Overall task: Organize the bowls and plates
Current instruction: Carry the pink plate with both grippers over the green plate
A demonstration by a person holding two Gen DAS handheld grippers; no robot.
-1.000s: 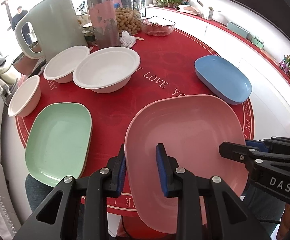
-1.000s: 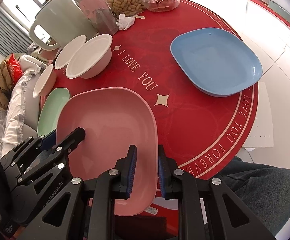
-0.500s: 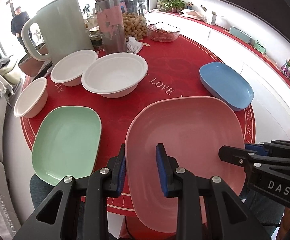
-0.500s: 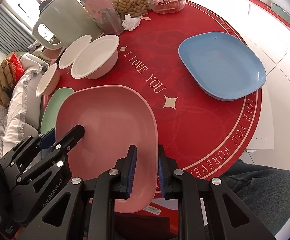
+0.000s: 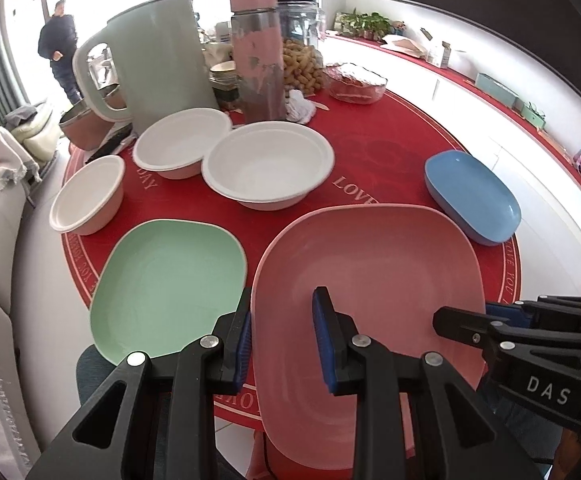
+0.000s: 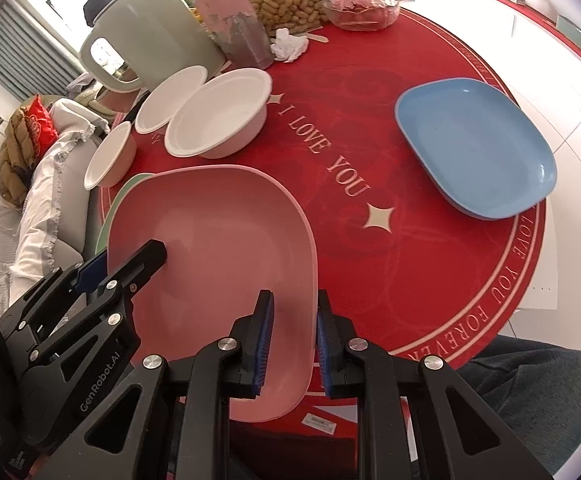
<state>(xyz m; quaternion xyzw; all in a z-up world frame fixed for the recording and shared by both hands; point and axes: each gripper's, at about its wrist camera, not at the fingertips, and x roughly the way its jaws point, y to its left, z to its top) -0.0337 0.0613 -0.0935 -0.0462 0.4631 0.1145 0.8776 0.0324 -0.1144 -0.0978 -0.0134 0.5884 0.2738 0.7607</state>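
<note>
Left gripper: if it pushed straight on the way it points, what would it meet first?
The left gripper is already clamped on the pink plate's rim, so it would carry that plate on; ahead, likely the red mat, though depth is unclear.

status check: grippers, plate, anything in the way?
Left gripper and right gripper both shut on pink plate rims. Plate held above table. Green plate alongside left; no obstruction.

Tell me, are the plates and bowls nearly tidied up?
Not nearly. Nothing looks stacked yet. Both grippers, left and right, are clamped on the pink plate, one on each side rim. The green plate, blue plate and three white bowls sit apart on the table.
</note>
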